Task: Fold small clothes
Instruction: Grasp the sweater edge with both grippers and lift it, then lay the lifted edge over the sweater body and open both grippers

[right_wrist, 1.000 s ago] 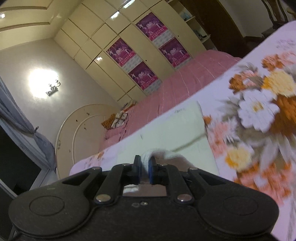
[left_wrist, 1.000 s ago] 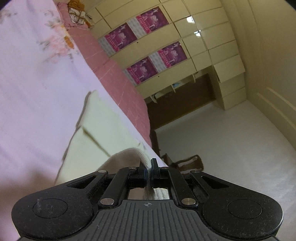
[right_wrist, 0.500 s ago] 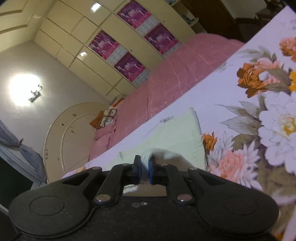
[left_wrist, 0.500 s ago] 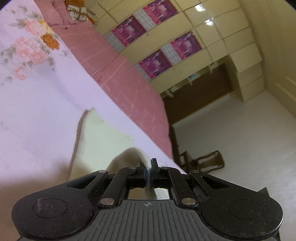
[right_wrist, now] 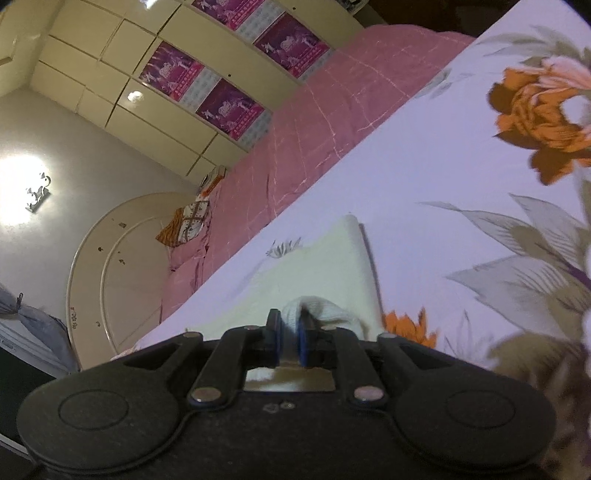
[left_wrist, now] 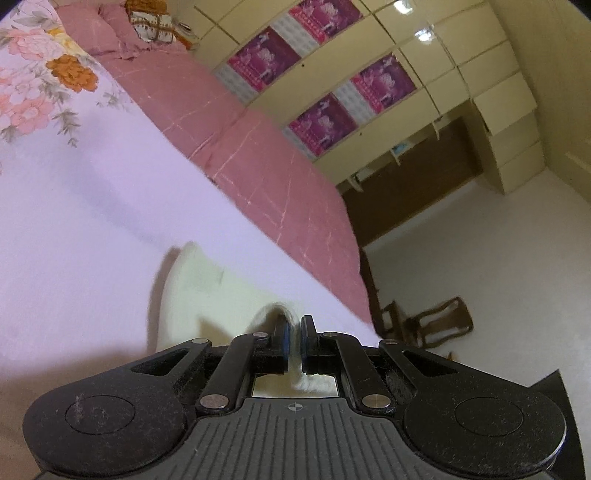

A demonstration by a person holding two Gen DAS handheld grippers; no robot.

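Note:
A small pale yellow-green garment (left_wrist: 207,291) lies on the lilac floral bedsheet (left_wrist: 92,206). My left gripper (left_wrist: 293,325) is shut on a bunched edge of the garment. In the right wrist view the same garment (right_wrist: 314,273) lies folded on the sheet (right_wrist: 443,177), and my right gripper (right_wrist: 290,325) is shut on another bunched edge of it. Both pinched edges rise off the sheet into the jaws. The part of the cloth under the gripper bodies is hidden.
A pink quilted bedspread (left_wrist: 251,147) runs along the far side of the sheet, with pillows (left_wrist: 147,18) at its head. A cream wardrobe with purple posters (left_wrist: 332,74) stands behind. A wooden chair (left_wrist: 436,325) stands on the pale floor past the bed edge. A round headboard (right_wrist: 122,266) shows at left.
Both grippers have tilted and drawn back over the bed while holding the garment. More sheet and bedspread shows now, and less of the garment shows ahead of the jaws.

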